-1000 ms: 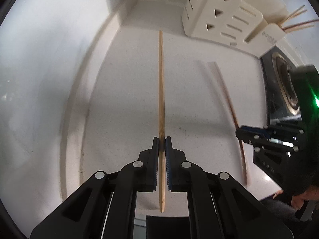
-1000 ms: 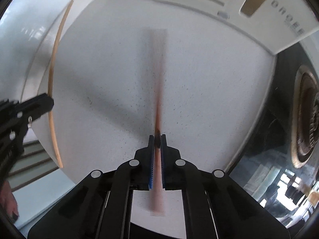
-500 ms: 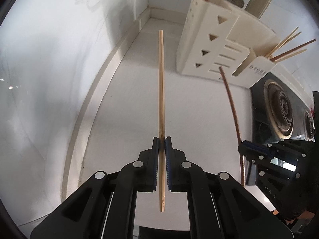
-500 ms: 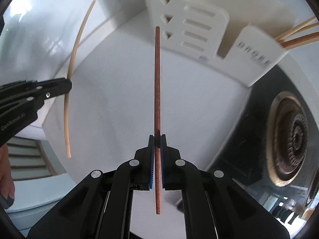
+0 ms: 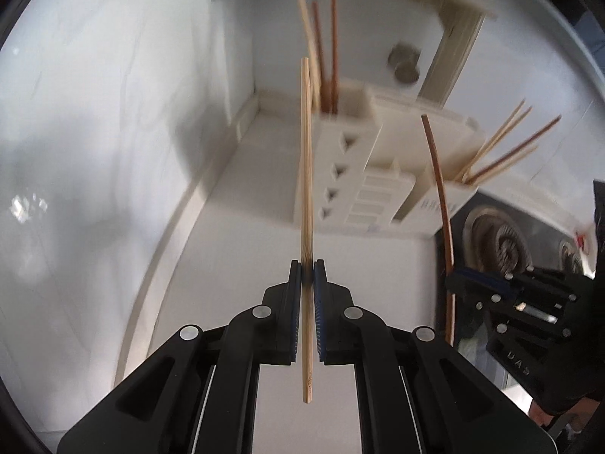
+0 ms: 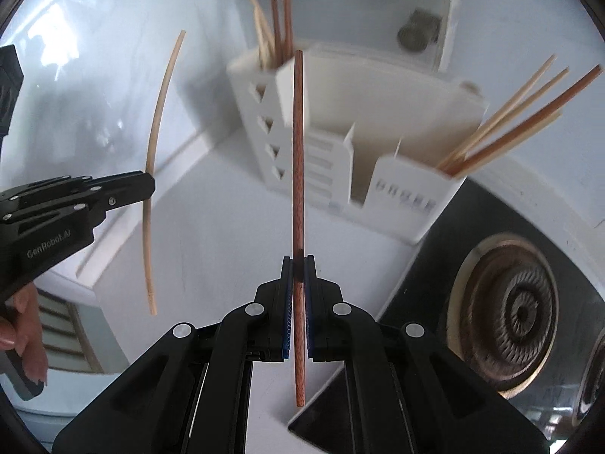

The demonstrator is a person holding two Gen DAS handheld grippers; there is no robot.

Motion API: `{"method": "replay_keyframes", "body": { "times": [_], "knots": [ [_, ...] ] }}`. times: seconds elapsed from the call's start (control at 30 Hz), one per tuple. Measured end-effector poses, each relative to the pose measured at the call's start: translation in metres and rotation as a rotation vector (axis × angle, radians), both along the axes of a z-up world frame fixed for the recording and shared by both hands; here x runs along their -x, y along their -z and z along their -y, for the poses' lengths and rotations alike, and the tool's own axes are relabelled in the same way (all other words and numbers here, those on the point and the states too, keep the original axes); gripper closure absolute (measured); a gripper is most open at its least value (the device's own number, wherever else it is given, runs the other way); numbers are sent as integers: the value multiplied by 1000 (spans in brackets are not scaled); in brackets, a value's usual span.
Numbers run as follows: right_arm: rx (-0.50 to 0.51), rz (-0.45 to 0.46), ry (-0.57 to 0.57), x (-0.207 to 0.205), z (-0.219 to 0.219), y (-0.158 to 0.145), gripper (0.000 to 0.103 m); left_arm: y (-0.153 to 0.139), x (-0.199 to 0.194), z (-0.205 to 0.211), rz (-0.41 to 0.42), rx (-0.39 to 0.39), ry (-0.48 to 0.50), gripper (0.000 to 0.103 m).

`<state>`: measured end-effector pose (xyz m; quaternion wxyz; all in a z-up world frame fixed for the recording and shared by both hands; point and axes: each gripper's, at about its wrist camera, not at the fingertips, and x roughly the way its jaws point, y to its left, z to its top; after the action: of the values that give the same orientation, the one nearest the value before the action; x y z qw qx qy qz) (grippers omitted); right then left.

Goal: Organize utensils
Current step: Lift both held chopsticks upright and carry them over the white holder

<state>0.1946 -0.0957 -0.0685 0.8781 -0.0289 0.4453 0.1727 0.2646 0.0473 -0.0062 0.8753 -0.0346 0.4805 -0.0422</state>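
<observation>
My left gripper (image 5: pixel 307 270) is shut on a light bamboo chopstick (image 5: pixel 305 174), held up in the air and pointing toward the cream utensil holder (image 5: pixel 382 185). My right gripper (image 6: pixel 298 265) is shut on a dark reddish chopstick (image 6: pixel 298 151), also lifted and pointing at the holder (image 6: pixel 363 121). Each gripper shows in the other's view: the right one (image 5: pixel 459 278) with its dark chopstick (image 5: pixel 440 196), the left one (image 6: pixel 149 187) with its light chopstick (image 6: pixel 157 128). The holder's left slot (image 5: pixel 340 108) and right slot (image 6: pixel 435 174) each hold several chopsticks.
A white counter (image 5: pixel 272 265) lies below, bounded by a white wall (image 5: pixel 94 151) at left and back. A black gas hob with a burner (image 6: pixel 510 310) sits to the right of the holder. A person's hand (image 6: pixel 22 325) holds the left gripper.
Both grippers have lifted their chopsticks off the counter and tilted up, so the utensil holder now stands ahead of them. Both stay shut.
</observation>
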Motion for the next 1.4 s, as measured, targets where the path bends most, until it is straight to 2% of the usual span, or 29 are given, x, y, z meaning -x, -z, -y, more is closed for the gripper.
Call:
{"method": "replay_keyframes", "body": {
  "times": [0.03, 0.1, 0.17, 0.27, 0.4, 0.5, 0.77, 0.9, 1.13, 1.4],
  "knots": [
    [-12, 20, 5, 0, 5, -5, 97, -5, -2, 1, 22, 6, -3, 97],
    [-30, 46, 7, -31, -18, -14, 97, -12, -5, 2, 54, 14, -10, 97],
    [-49, 79, 14, -34, -9, -22, 97, -18, -10, 3, 81, 24, -15, 97],
    [-79, 141, 19, -40, 6, -37, 97, -32, -12, 2, 164, 59, -11, 97],
    [-134, 230, 28, -40, 19, -60, 97, -43, -19, 8, 210, 56, -9, 97],
    [-154, 272, 38, -45, 25, -66, 97, -47, -28, 9, 224, 66, -15, 97],
    [-155, 370, 61, -51, 36, -82, 97, -54, -42, 19, 266, 79, -1, 97],
    [-137, 481, 48, -48, 38, -98, 97, -63, -45, 17, 348, 86, -27, 97],
    [-225, 514, 89, -62, 54, -102, 97, -81, -58, 13, 446, 99, -49, 97],
    [-274, 569, 150, -63, 74, -98, 97, -86, -76, 6, 522, 166, -78, 97]
  ]
}}
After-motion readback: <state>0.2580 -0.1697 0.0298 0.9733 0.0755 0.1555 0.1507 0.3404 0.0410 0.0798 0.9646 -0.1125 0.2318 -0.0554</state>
